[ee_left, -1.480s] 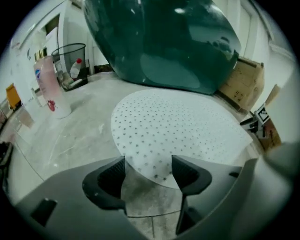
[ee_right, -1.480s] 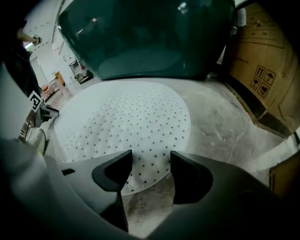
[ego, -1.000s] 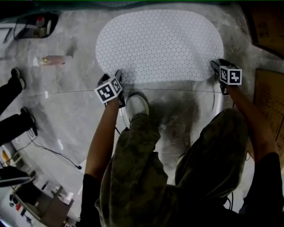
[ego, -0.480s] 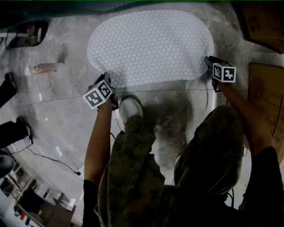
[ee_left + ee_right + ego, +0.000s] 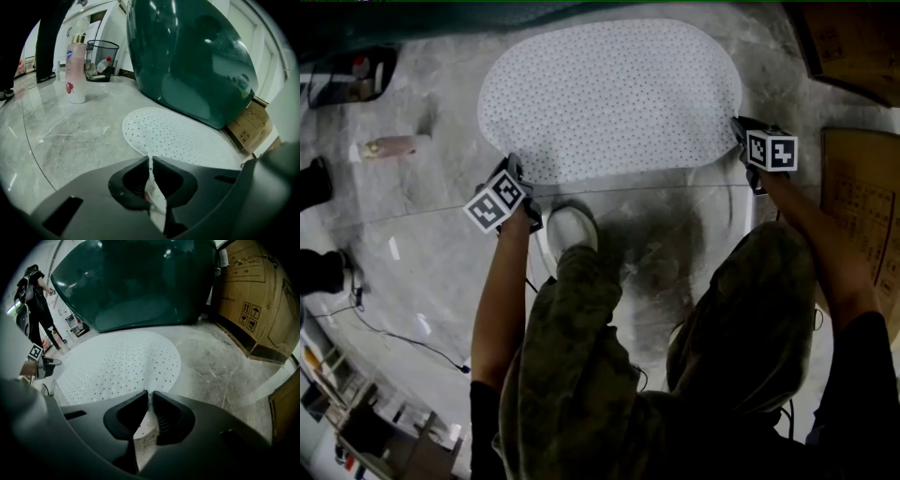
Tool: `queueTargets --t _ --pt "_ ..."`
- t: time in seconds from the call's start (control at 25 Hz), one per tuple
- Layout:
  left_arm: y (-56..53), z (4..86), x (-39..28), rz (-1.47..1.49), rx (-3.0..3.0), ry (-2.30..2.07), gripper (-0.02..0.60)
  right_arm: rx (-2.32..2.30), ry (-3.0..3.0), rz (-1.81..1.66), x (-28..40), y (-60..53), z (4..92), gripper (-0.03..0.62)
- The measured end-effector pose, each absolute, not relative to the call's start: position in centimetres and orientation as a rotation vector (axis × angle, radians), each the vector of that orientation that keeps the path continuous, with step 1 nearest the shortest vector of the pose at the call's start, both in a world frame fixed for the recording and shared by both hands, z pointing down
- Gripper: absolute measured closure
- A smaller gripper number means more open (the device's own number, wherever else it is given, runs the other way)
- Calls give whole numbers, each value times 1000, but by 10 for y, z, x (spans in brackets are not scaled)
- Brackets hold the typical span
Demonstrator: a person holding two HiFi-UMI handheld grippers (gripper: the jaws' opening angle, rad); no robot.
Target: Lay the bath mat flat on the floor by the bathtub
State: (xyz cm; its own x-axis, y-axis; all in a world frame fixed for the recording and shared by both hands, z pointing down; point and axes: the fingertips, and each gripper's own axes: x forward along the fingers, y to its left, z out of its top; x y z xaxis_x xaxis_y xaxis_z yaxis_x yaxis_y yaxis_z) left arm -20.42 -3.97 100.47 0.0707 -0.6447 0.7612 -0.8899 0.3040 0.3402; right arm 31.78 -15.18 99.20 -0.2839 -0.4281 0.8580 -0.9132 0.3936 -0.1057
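Bottle, pink-and-white plastic [image 5: 76, 68], upright on grey marbled floor [image 5: 441, 253] at far left, with a black wire waste basket [image 5: 101, 58] beyond it. Left gripper [image 5: 517, 171] sits at near-left rim of white oval perforated bath mat [image 5: 609, 94]. Its jaws are closing, with the thin mat edge pinched between them and lifted off the floor at that spot. Rest of mat lies flat, far edge close to base of dark green bathtub [image 5: 187, 56]. Person's light shoe [image 5: 572, 230] stands just near of mat, right of left gripper. Right gripper [image 5: 738, 127] is at mat's right end, jaws closing with mat rim caught between them. Brown cardboard boxes [image 5: 861, 211] are at far right.
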Motion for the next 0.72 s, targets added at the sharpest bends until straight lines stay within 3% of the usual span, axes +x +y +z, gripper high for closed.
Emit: queueTargets --t 0.72 --pt "-22 985 -208 211 1399 -1666 545 995 -1888 806 317 -119 984 531"
